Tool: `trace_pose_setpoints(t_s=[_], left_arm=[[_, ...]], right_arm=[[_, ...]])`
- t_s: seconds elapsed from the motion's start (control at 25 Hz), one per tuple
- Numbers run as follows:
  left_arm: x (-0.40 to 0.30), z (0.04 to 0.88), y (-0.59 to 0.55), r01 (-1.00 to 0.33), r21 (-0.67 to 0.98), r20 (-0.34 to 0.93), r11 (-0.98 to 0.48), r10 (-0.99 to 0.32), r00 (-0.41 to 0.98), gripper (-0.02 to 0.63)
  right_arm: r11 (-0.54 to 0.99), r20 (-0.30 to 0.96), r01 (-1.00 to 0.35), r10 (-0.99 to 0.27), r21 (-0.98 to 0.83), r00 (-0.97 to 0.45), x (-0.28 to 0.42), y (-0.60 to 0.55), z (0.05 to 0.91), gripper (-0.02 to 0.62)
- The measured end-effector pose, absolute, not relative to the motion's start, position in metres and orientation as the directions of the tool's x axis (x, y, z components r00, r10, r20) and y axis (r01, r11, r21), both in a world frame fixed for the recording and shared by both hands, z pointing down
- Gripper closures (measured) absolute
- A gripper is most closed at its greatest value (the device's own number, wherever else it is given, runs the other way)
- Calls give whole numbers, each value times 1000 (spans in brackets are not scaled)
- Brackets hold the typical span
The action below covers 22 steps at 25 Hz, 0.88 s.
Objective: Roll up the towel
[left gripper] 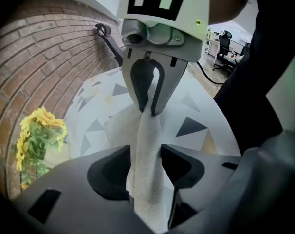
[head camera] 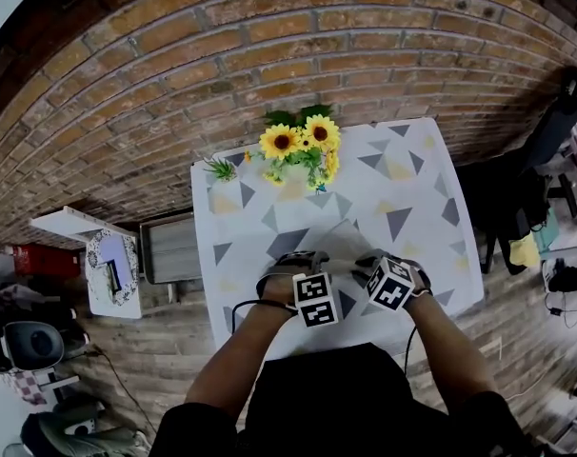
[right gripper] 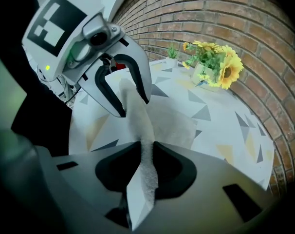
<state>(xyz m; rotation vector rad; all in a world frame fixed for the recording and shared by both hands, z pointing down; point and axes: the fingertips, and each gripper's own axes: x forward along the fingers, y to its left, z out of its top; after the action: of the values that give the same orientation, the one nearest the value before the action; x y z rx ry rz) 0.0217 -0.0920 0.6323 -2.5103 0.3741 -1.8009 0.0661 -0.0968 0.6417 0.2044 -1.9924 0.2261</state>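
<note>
Nearest to me, my left claw (left gripper: 146, 167) is closed on a fold of the towel (left gripper: 145, 130), and the cloth fills the gap between its pads. My right claw (right gripper: 143, 168) is pinched on the same edge a little further along, its pads nearly together because there the cloth is thinner. So the near edge of the towel hangs between my two claws, a little above the table (head camera: 417, 193), while the rest lies flat on the patterned cloth just beyond them. I judge that the towel is light, soft and without any stiffness: it sags and bends wherever I do not hold it, but its fluffy surface should not slip from the pads. For rolling, I think it is best to hold this near edge at two places well apart, so that it stays straight and the roll does not become a cone. Further away the sunflowers (head camera: 301, 141) stand near the far edge of the table, and behind them is the brick wall (head camera: 127, 93).
</note>
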Motion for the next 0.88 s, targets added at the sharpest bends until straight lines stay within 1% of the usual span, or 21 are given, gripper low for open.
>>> trace_pose_setpoints(t_s=[0.12, 0.28, 0.4, 0.56, 0.68, 0.88], left_arm=[[30, 633, -93, -180, -184, 926, -966, -232, 298, 393], [33, 644, -98, -220, -161, 934, -962, -221, 281, 393], [29, 645, -109, -250, -155, 933, -956, -225, 281, 394], [26, 641, -125, -297, -145, 926, -944, -236, 296, 394], [22, 636, -139, -335, -157, 917, -929, -263, 299, 394], [11, 627, -161, -394, -224, 896, -892, -347, 277, 394]], right_arm=[[957, 903, -277, -44, -84, -428, 67, -106, 641, 495], [953, 897, -298, -80, -60, -436, 68, -119, 637, 459], [965, 877, -261, -111, -18, -468, 64, -123, 625, 453], [985, 859, -173, -106, 21, -501, 59, -114, 616, 453], [988, 867, -143, -118, 55, -484, 57, -114, 620, 453], [982, 887, -151, -166, 110, -431, 60, -133, 631, 449]])
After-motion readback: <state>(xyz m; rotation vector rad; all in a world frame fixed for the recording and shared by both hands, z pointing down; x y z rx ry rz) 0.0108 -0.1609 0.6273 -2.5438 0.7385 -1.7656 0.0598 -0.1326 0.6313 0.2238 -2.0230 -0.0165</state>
